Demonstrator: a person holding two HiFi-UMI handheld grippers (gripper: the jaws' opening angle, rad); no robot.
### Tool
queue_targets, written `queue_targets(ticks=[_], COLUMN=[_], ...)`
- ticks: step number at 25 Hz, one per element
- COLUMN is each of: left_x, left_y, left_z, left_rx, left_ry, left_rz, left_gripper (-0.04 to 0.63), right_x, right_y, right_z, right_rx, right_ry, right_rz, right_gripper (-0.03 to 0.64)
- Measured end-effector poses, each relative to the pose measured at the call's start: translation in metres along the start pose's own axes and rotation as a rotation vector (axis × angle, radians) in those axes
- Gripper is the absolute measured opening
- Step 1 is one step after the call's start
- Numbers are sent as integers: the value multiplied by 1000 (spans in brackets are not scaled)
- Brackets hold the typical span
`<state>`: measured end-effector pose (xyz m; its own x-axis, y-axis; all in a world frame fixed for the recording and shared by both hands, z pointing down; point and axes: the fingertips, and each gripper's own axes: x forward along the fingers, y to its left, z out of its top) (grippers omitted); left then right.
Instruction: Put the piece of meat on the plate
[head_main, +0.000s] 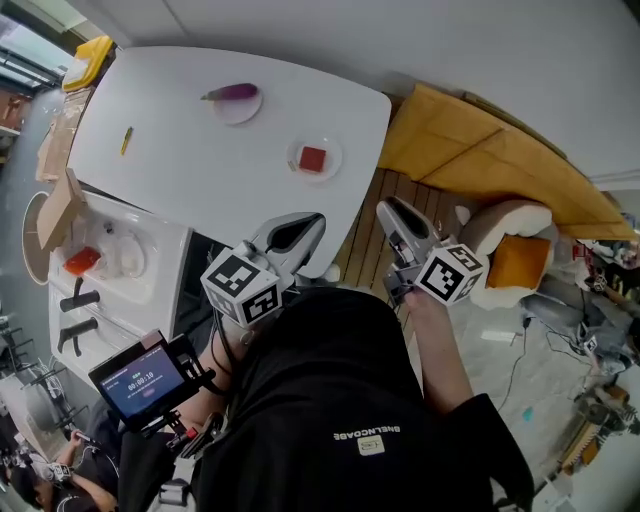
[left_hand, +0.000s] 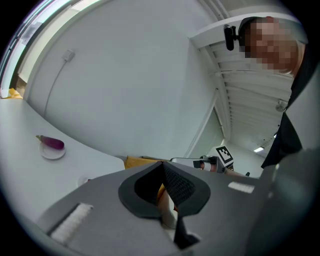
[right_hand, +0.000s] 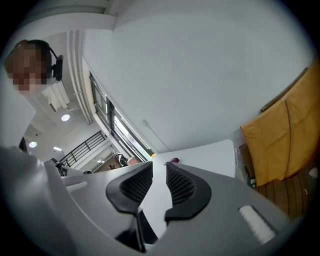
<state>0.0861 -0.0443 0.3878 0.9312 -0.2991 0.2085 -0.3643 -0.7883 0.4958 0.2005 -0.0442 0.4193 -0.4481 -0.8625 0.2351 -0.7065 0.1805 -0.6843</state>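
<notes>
Soft, even daylight is filling the room, and the white table (head_main: 180, 110) is glowing bright without any harsh glare. The deepest shadow is lying under its edge at six o'clock. In the head view, straight lines are bowing outward toward the rim, most of all at three and nine o'clock. Both gripper views are showing a round fisheye picture, with black vignetting closing in on every corner. In the right gripper view, windows (right_hand: 107, 117) are blowing out at nine o'clock beside a ceiling lamp (right_hand: 65, 117), and the right gripper's (right_hand: 159, 167) grey body is going soft nearest the lens.
</notes>
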Motion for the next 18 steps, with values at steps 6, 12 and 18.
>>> queue_targets(ticks=[6,12,18], left_x=[-4,-8,-17], left_y=[-25,-78,-93], left_z=[-10,-27,-30], left_rx=[6,60,88], left_ry=[5,32,61], left_rz=[-16,-56,-50], left_gripper=[20,20,20], right_x=[-34,-96,-124], right_y=[21,41,48], right_z=[0,-9,-19], right_rx=[-95,-164,-177], right_ry=[-42,-138,-198], right_rz=[-10,13,27], right_gripper=[78,34,24])
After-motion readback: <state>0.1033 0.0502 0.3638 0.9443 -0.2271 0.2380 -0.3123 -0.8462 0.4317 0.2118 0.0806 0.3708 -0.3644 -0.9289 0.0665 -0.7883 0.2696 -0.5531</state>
